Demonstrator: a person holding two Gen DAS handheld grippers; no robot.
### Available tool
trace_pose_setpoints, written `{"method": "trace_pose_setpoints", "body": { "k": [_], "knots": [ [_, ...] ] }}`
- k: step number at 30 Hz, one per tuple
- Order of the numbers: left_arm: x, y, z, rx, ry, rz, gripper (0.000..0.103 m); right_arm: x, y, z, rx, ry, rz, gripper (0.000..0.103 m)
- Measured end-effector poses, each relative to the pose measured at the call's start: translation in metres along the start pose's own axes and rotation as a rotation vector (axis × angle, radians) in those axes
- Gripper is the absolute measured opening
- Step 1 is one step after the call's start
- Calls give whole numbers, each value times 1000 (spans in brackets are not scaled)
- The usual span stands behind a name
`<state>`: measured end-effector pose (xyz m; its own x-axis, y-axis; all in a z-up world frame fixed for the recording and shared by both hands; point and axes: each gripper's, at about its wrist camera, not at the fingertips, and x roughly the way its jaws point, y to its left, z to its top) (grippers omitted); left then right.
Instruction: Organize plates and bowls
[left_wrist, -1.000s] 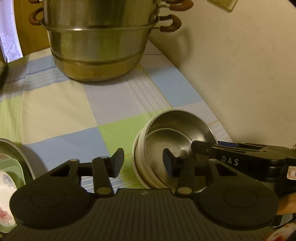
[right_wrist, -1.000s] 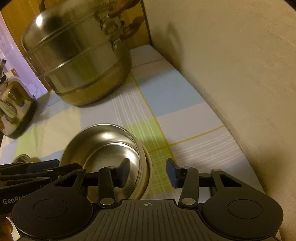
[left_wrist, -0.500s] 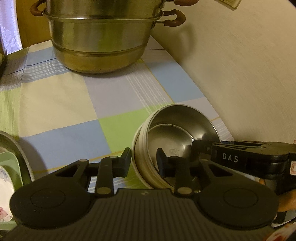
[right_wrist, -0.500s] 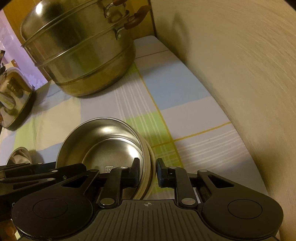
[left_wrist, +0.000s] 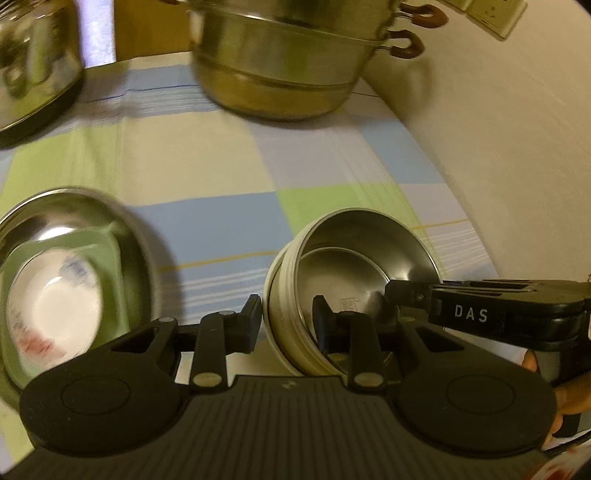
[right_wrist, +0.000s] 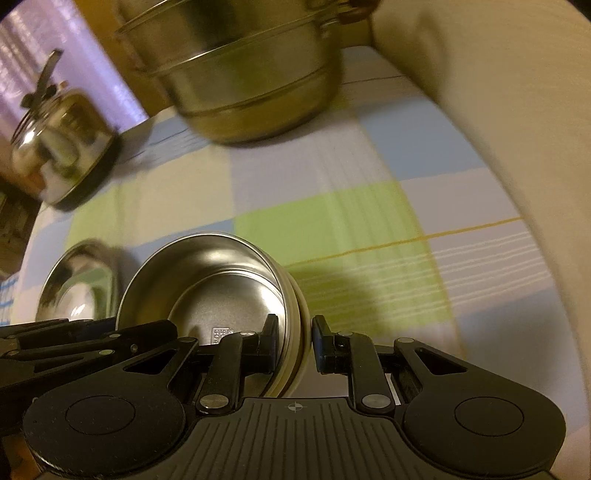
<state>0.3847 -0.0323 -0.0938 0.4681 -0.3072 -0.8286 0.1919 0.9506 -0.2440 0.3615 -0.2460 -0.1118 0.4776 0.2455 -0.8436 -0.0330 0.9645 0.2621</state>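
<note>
A: Claws first: what has changed?

B: Both have narrowed. The left claw (left_wrist: 286, 325) now pinches the left rim of the nested steel bowls (left_wrist: 354, 258); the right claw (right_wrist: 295, 341) pinches the opposite rim.

A: And the bowls?

B: Tilted above the checked tabletop (left_wrist: 207, 158), probably heading for the dish stack (left_wrist: 66, 258).

Both the left gripper (left_wrist: 287, 325) and the right gripper (right_wrist: 294, 341) angle downward, fingers nearly together, each pinching a rim.

Black hand-held gripper (left_wrist: 287, 325), silver screws, "DAS" lettering.
</note>
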Motion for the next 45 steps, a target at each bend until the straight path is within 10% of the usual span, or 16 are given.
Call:
{"method": "trace_pose_setpoints", "body": {
  "k": [20,25,28,45],
  "knots": [
    [-31,31,-34,-95,-35,83,28,3,45,-25,-107,19,67,21],
    [-51,31,-34,-81,-98,121,30,-3,46,-26,-133,11,94,36],
    [-68,31,-38,-87,-137,132,34,-21,48,-29,-153,-51,92,63],
    [-155,3,-125,-113,-185,211,52,-100,53,-107,-211,-113,143,77]
  ]
}}
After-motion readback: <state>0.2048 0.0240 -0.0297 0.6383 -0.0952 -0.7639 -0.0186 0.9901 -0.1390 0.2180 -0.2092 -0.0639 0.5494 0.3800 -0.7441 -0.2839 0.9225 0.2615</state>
